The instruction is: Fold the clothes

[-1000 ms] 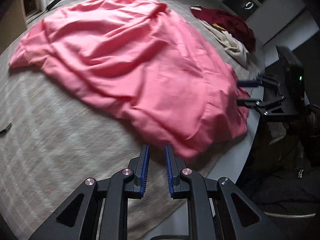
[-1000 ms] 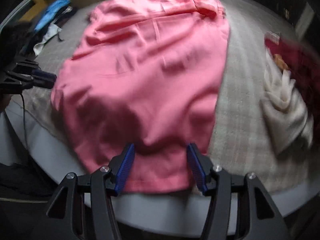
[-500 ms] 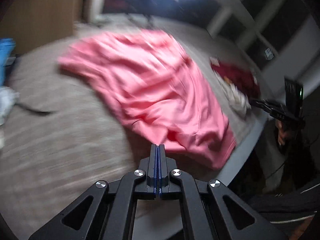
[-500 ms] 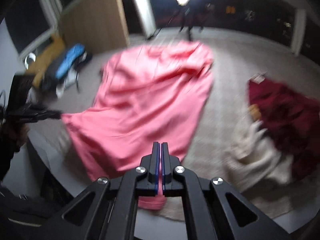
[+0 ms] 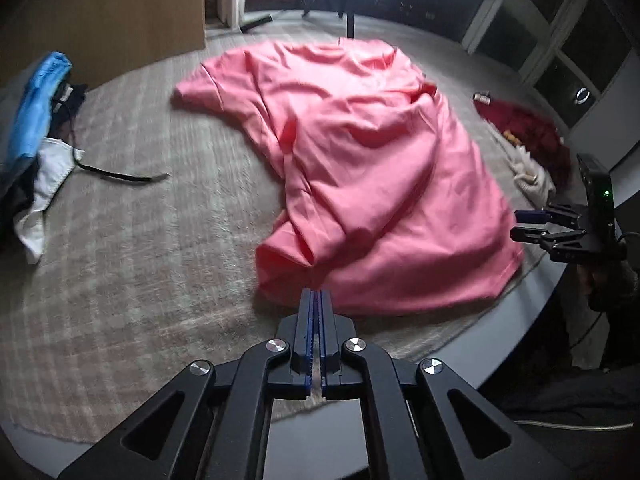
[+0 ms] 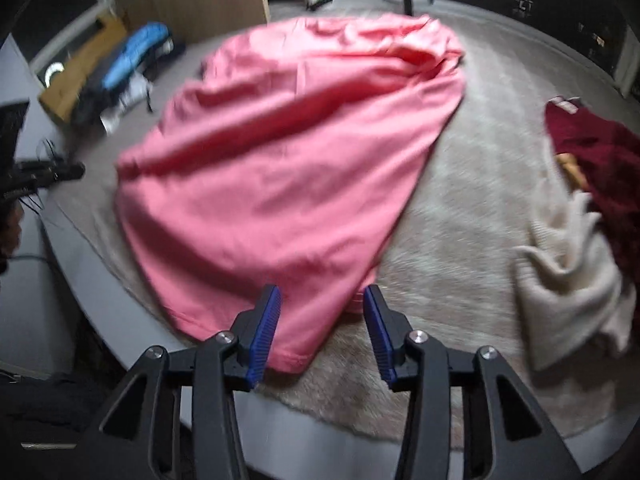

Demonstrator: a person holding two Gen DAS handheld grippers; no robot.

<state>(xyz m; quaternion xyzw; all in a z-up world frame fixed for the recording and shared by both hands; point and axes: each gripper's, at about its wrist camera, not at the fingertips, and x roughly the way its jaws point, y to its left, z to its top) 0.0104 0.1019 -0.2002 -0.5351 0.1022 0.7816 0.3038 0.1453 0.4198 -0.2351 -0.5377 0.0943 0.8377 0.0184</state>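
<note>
Pink rumpled shirt [image 5: 372, 168] on fuzzy beige rug [image 5: 120, 264]; left tongs [image 5: 315, 300] closed, empty; right tongs [image 6: 320, 300] spread wide, empty.

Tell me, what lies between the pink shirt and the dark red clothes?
Only bare beige blanket, seen from the right wrist, separates the pink shirt from the dark red clothes.

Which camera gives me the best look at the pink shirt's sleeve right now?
The left wrist view: the pink shirt lies sharp there, and its sleeve spreads flat on the carpet at far left. The right wrist view is blurred and shows mainly the shirt's body and near hem; no sleeve is clearly discernible.
</note>
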